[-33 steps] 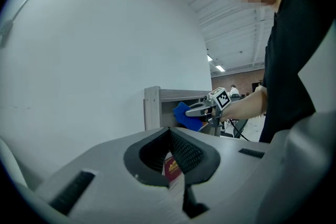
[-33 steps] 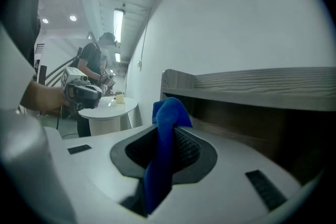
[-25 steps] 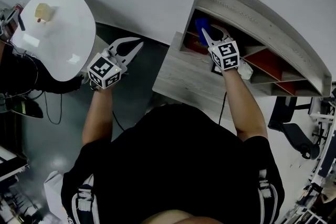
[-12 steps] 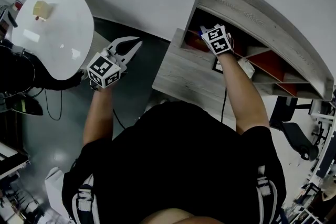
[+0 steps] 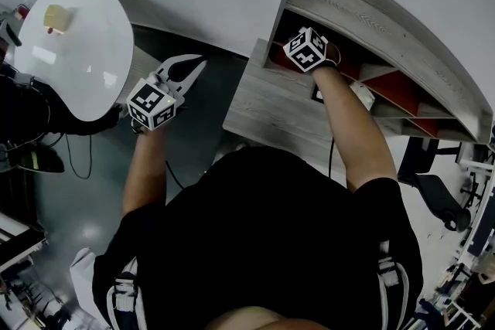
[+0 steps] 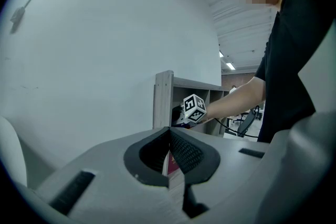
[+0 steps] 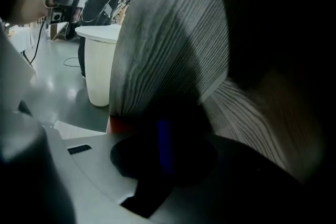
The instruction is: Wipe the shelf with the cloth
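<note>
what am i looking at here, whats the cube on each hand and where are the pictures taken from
There is no robot: a person holds a tool in each hand, each ending in a two-fingered claw, and the patterned cubes are part of the tools. The head view looks down from the person's head; the other two cameras ride on the tools and look along the claws. The right claw reaches into the wooden shelf, shut on a blue cloth. The left claw is shut and empty, held in the air near a round white table with a small yellowish object on it.
</note>
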